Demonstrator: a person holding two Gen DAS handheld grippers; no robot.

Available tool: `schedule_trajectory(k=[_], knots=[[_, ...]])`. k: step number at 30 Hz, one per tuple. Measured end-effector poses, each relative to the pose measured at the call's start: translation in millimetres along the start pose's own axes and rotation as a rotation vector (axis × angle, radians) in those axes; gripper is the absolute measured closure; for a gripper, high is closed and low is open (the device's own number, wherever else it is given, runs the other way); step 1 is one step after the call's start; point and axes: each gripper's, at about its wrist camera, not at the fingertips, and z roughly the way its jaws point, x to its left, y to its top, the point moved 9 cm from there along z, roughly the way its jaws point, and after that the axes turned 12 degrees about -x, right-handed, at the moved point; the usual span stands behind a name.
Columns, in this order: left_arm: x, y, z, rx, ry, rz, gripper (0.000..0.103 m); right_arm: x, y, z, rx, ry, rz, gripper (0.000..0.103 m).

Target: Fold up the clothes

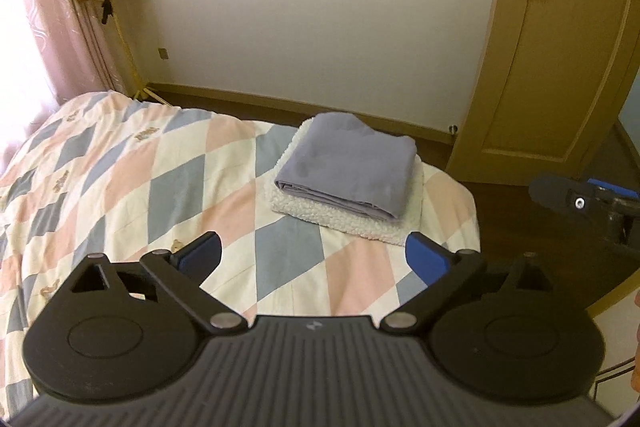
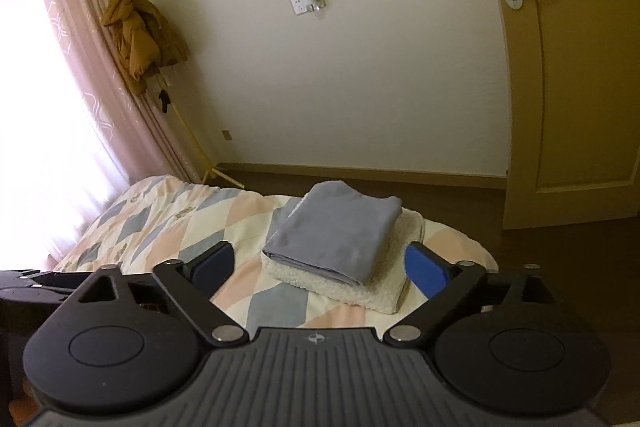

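A folded grey-lilac garment (image 1: 348,165) lies on top of a folded white fleecy garment (image 1: 344,217) near the far right corner of the bed (image 1: 120,163). In the right wrist view the same grey-lilac garment (image 2: 336,235) rests on the white fleecy garment (image 2: 384,287). My left gripper (image 1: 314,259) is held above the bed, short of the stack, open, with nothing between its blue pads. My right gripper (image 2: 320,265) is also raised and open, empty, the stack showing beyond its fingers. The right gripper's body (image 1: 588,201) shows at the right edge of the left wrist view.
The bed carries a quilt of pink, blue and cream diamonds (image 2: 176,223). Beyond it are dark floor (image 1: 500,195), a cream wall and a tan door (image 1: 560,39) on the right. A pink curtain (image 1: 52,11) and a hanging mustard jacket (image 2: 140,31) stand at the left.
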Motion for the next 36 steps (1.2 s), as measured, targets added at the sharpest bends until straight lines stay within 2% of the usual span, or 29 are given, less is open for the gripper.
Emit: schedule_trajectory(k=[2, 9, 14, 18, 22, 28, 36], knots=[[1, 4, -13, -0.014, 0.013, 0.005, 0.001, 4, 7, -7, 0.009, -0.009, 0.007, 0.003], [-1, 0, -41, -0.013, 0.031, 0.008, 0.001, 11, 10, -33, 0.058, -0.107, -0.035, 0.002], [-1, -4, -55, 0.007, 0.003, -0.054, 0.001, 15, 10, -48, 0.069, -0.125, -0.060, 0.002], [-1, -7, -62, 0.023, -0.020, -0.062, 0.001, 17, 9, -55, 0.074, -0.140, -0.074, 0.000], [-6, -12, -64, 0.041, -0.054, -0.048, 0.001, 17, 2, -57, 0.086, -0.166, -0.110, 0.000], [-10, -24, -56, 0.076, -0.013, 0.001, 0.001, 8, -14, -55, 0.144, -0.185, -0.086, 0.000], [-8, -35, -39, 0.117, 0.021, -0.013, 0.001, 6, -22, -37, 0.204, -0.163, -0.098, 0.000]])
